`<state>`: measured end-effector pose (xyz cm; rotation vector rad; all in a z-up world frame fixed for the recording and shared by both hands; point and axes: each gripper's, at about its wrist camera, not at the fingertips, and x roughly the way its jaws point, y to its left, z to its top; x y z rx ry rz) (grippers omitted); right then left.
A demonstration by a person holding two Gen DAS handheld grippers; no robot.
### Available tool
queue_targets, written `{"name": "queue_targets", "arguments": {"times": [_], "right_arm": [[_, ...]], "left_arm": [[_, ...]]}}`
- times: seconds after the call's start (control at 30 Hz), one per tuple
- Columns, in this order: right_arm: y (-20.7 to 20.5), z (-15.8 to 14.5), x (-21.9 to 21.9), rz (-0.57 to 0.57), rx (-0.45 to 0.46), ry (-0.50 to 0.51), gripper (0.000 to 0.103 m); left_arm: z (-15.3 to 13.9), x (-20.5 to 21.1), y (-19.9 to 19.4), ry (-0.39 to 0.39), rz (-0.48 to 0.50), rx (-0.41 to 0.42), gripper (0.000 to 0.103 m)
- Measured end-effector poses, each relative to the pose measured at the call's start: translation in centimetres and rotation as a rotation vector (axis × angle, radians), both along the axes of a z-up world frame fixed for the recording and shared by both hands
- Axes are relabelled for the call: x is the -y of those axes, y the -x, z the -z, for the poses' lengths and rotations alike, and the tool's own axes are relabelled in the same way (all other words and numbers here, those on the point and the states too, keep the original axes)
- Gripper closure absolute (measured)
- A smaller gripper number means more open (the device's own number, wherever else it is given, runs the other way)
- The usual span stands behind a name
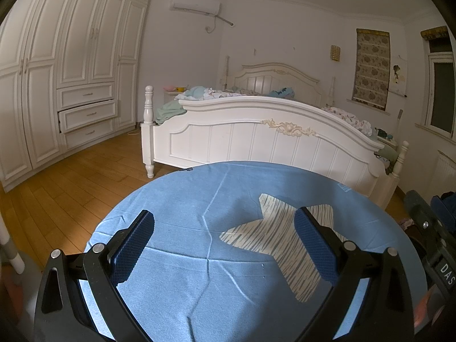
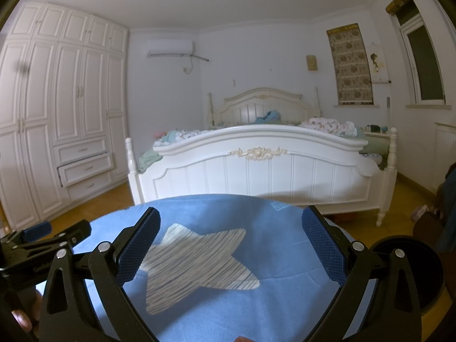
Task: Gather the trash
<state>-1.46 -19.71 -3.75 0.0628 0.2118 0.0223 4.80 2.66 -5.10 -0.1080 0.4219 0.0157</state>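
Observation:
My left gripper [image 1: 225,216] is open above a round table under a blue cloth [image 1: 176,222] with a striped white star [image 1: 273,236] on it; nothing sits between its blue pads. My right gripper [image 2: 231,213] is open too, over the same cloth [image 2: 228,307] and star [image 2: 196,259], and holds nothing. Each gripper shows at the edge of the other's view: the right one [image 1: 427,228] on the right side, the left one [image 2: 51,236] on the left side. No trash shows on the cloth in either view.
A dark round container [image 2: 410,273] stands low beside the table's right side. Just beyond the table is a white bed [image 1: 270,139] piled with clothes. A white wardrobe [image 1: 57,85] with one drawer ajar lines the left wall. Wooden floor [image 1: 65,199] lies on the left.

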Motion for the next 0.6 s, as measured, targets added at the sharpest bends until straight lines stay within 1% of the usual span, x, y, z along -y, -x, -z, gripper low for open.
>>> {"name": "queue_targets", "arguments": {"times": [0.2,0.4,0.6], "right_arm": [[0.00,-0.04,-0.02,0.000,0.000,-0.001,0.005],[0.01,-0.04,-0.03,0.001,-0.002,-0.003,0.005],[0.01,-0.07,-0.07,0.001,-0.001,-0.004,0.005]], "left_arm": [[0.13,0.02,-0.10,0.000,0.005,0.002,0.005],[0.18,0.11,0.13,-0.006,0.020,0.024,0.005],[0.17,0.71,-0.03,-0.040,0.033,0.018,0.005]]}}
